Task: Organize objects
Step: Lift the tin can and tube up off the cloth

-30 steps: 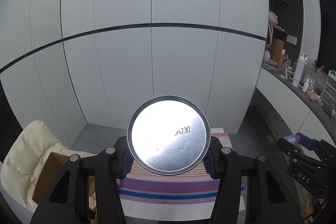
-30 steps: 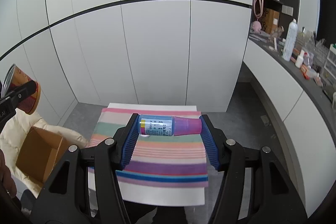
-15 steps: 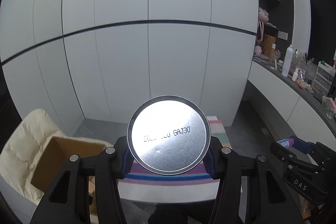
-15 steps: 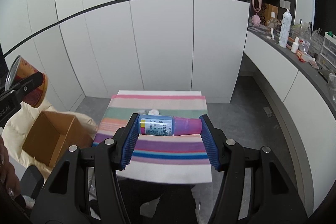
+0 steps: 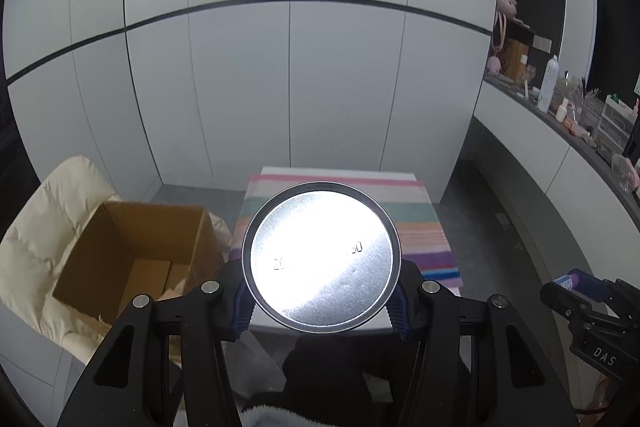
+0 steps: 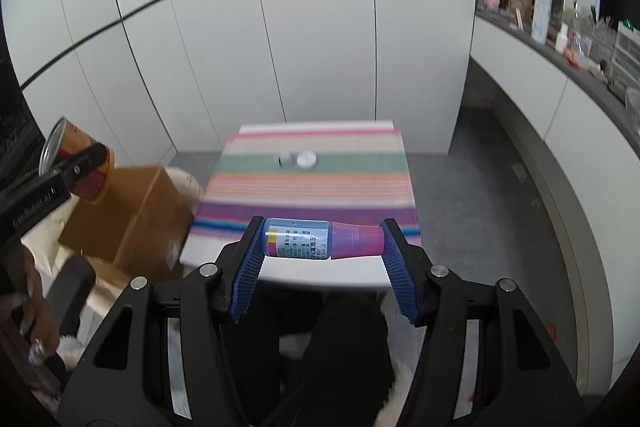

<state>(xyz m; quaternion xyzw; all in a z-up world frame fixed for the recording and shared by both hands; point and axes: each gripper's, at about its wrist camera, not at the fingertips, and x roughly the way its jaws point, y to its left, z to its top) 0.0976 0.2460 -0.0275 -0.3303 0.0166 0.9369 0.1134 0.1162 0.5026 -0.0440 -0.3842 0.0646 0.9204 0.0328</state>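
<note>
Gripping a can (image 5: 321, 257) across its sides in the left gripper (image 5: 320, 301), pinching a bottle (image 6: 323, 238) end to end in the right gripper (image 6: 322, 255), both aloft short of the striped table (image 6: 312, 187); risked the bottle pivoting free, dropping beside the cardboard box (image 5: 132, 251).

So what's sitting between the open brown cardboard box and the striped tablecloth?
A puffy cream cushion bulges between the cardboard box and the striped cloth; the left wrist view shows it best.
</note>
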